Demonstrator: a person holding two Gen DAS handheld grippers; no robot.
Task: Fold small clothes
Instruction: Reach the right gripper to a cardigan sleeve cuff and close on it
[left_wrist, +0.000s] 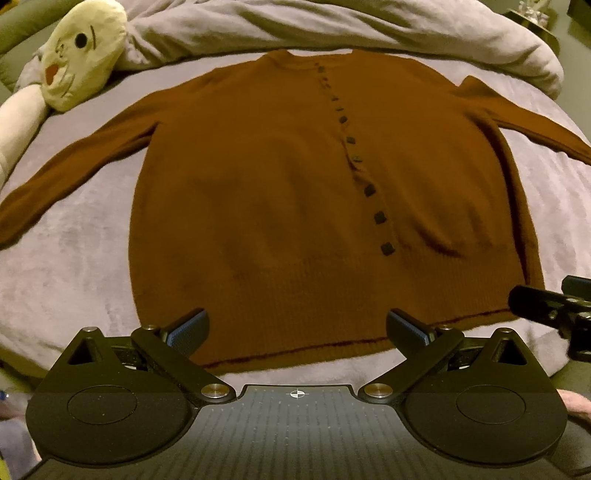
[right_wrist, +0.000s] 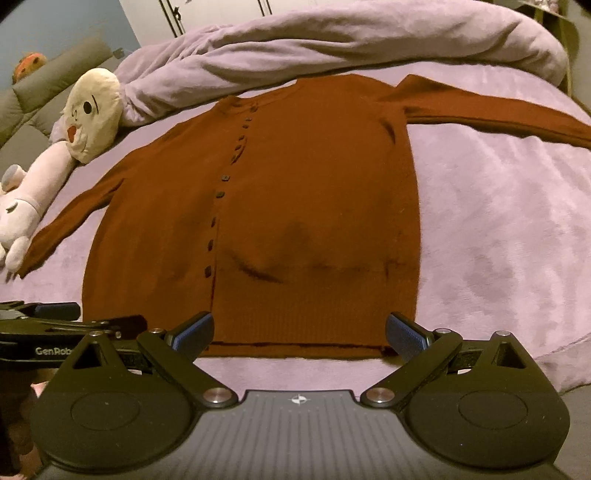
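- You are working over a bed (left_wrist: 74, 258) covered in a pale lilac plush blanket, with a bunched duvet (left_wrist: 332, 26) heaped along the far edge.
- A cream plush toy (left_wrist: 83, 51) with a stitched face lies at the far left, its long pale body trailing toward the bed's left edge.
- The rust-brown cardigan (left_wrist: 277, 203) lies flat on the blanket, front up, hem toward you, both sleeves spread outward; a row of dark buttons (left_wrist: 369, 190) runs down its front.
- Your left tool (left_wrist: 297, 326) hangs over the hem, fingers spread wide apart and holding nothing; the hem's middle shows between them.
- Your right tool (right_wrist: 299, 332) is likewise spread apart and empty, over the hem's right part, its right finger (right_wrist: 406, 334) near the cardigan's lower right corner.
- The right wrist view alone shows white cupboard doors (right_wrist: 221, 14) behind the bed, a grey sofa (right_wrist: 40, 88) at left, and the plush toy's lower body; it also catches your left tool from the side at its left edge.
- The left wrist view alone shows the left sleeve (left_wrist: 74, 173) out to its cuff, plus your right tool at its right edge.
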